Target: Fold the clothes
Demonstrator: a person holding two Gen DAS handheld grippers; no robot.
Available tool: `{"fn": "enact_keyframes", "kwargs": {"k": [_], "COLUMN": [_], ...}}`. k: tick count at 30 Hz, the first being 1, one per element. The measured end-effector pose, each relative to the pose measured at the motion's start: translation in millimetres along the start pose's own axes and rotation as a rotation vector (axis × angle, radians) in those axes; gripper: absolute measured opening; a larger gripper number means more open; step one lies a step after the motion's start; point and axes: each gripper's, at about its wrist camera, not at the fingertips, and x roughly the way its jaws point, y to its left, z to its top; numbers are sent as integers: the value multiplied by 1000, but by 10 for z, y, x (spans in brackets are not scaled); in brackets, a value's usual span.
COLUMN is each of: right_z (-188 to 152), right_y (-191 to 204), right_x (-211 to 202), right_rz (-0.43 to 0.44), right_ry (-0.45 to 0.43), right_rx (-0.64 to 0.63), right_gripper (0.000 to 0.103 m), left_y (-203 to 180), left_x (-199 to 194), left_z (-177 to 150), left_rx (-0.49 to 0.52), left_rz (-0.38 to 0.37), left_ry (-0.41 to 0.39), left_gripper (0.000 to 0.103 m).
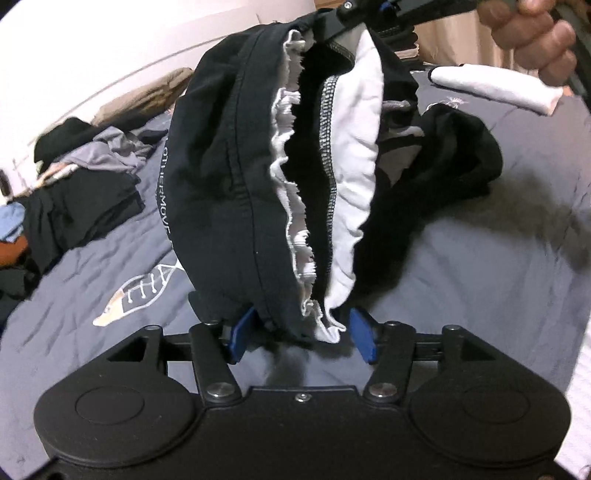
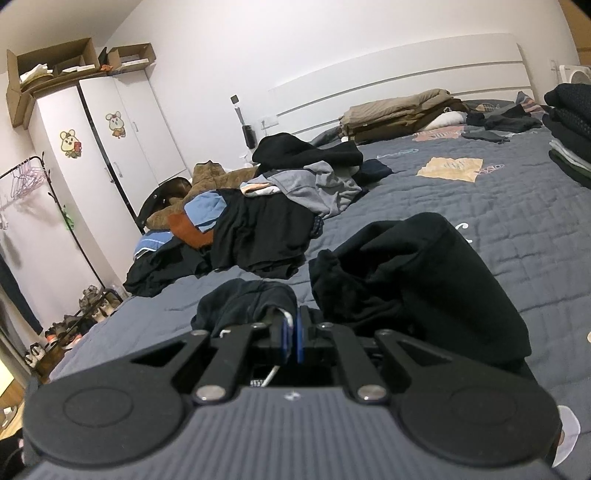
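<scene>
A pair of black shorts with white lining [image 1: 258, 177] hangs in the air above the grey-blue bedspread [image 1: 480, 295]. My left gripper [image 1: 303, 336] is open, its blue pads [image 1: 242, 334] on either side of the lower end of the waistband without pinching it. My right gripper [image 1: 332, 22] shows at the top of the left wrist view, shut on the upper end of the shorts. In the right wrist view my right gripper [image 2: 293, 338] is shut on the shorts' waistband [image 2: 243, 302], with the black legs [image 2: 424, 280] hanging ahead.
A heap of unfolded clothes [image 2: 266, 221] lies at the left side of the bed. Folded stacks [image 2: 569, 129] stand at the right. A beige paper [image 2: 450, 168] and brown bedding [image 2: 402, 112] lie farther back. A white folded garment [image 1: 495, 88] lies on the bedspread. A white wardrobe [image 2: 103, 147] stands beyond.
</scene>
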Motion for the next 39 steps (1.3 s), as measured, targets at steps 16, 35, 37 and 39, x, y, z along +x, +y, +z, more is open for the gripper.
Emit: {"fn": "enact_keyframes", "kwargs": {"k": [16,35,37,39], "right_z": [31,560,644,750], "right_y": [55,414,483,569], "right_x": [-67,-835,-953,-1102], "right_rz": [-19,21,24,26], "right_ry": [-59,-302,-329,-355], "right_rx": [4,-15,-23,-37], "right_gripper": [4,4,4,4], "left_y": [446,613,590,557], "left_x": [-319,-1170,-1322,-1500], "left_z": [118,710,823,950], "left_rx": [-80,-121,-92,-55], "left_rz": [106,275,305,332], "left_ry": [-133,-415,-443,-468], "left_gripper": [21,20,20,20]}}
